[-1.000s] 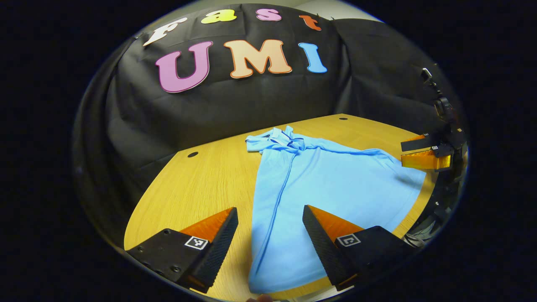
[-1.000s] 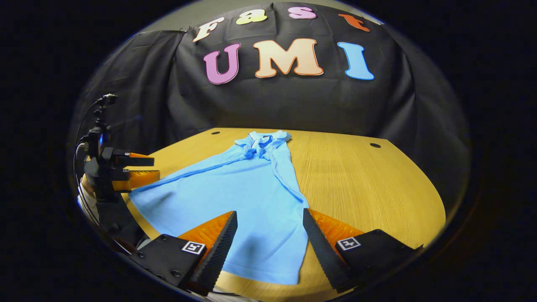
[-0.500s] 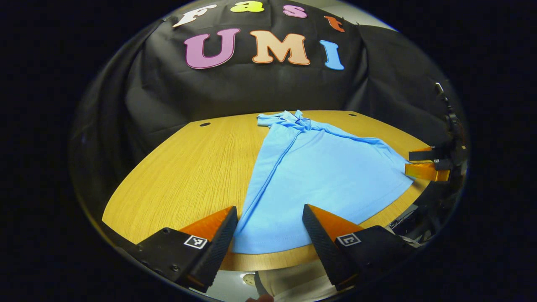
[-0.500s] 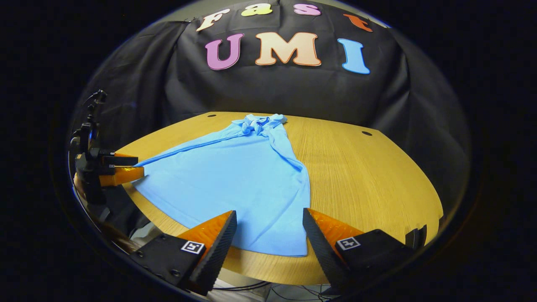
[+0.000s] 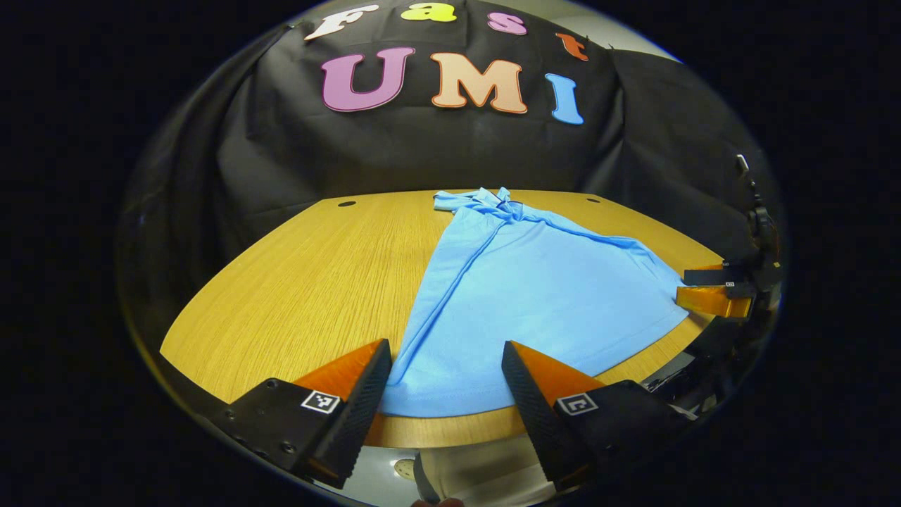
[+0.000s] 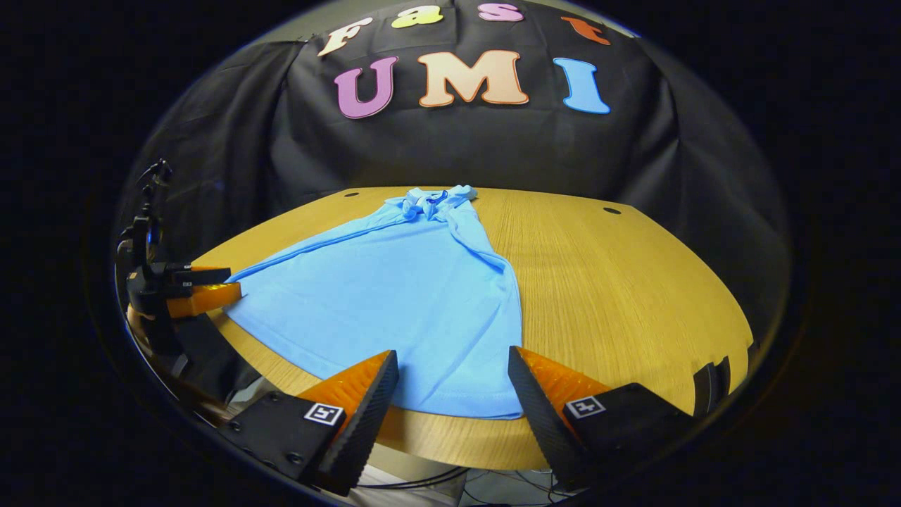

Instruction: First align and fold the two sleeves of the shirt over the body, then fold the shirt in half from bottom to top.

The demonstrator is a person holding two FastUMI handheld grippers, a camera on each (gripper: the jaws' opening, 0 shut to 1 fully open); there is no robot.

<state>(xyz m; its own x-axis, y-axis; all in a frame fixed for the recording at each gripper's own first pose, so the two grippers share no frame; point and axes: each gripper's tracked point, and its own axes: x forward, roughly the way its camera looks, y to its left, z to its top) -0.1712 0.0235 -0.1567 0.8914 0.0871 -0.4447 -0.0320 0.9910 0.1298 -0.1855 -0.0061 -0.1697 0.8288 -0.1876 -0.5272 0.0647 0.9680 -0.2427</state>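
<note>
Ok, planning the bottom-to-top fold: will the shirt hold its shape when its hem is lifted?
Probably not. The shirt lies thin and flat with soft creases, so it should droop between grip points. Its collar is bunched, suggesting it crumples easily.

wooden table (image 5: pixel 295 282), black cloth wall (image 5: pixel 394 155)

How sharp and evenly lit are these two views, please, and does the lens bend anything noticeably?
Left gripper view: the shirt is sharp and evenly lit, without glare; the table edge bows from fisheye distortion. Right gripper view: equally sharp; light falls off towards the rim, where the left gripper sits dim, and the table's near edge curves strongly.
</note>
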